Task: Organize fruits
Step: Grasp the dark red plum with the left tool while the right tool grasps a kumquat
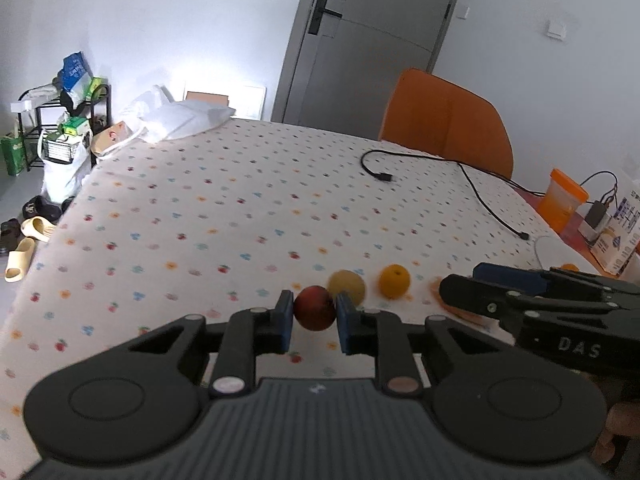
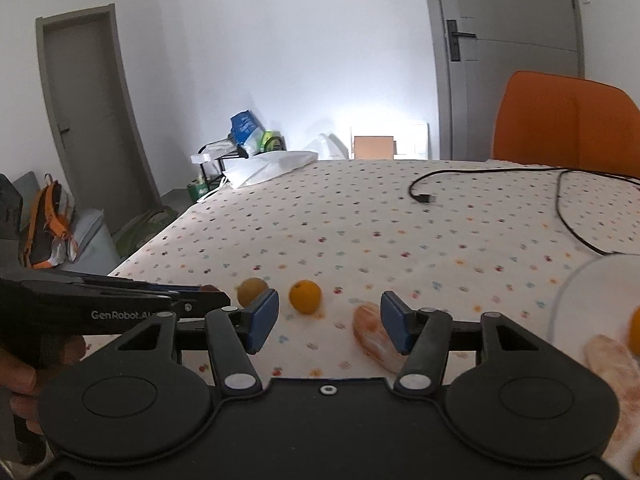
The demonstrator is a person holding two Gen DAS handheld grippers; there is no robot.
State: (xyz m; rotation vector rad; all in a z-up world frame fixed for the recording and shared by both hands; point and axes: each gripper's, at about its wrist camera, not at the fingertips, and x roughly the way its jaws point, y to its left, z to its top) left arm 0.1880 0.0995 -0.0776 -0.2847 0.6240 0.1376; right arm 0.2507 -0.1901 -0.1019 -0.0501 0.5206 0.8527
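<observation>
Red and round, an apple (image 1: 315,308) sits pinched between the blue pads of the left hand-held gripper (image 1: 313,314), low over the spotted cloth of the bench (image 1: 240,208). Just behind it lie a yellowish fruit (image 1: 347,286) and an orange (image 1: 394,281). The right hand-held gripper (image 2: 329,326) stands partly open, gripping nothing, with a peeled citrus piece (image 2: 374,336) beside its right pad. A white plate (image 2: 580,292) with more fruit sits at the right.
</observation>
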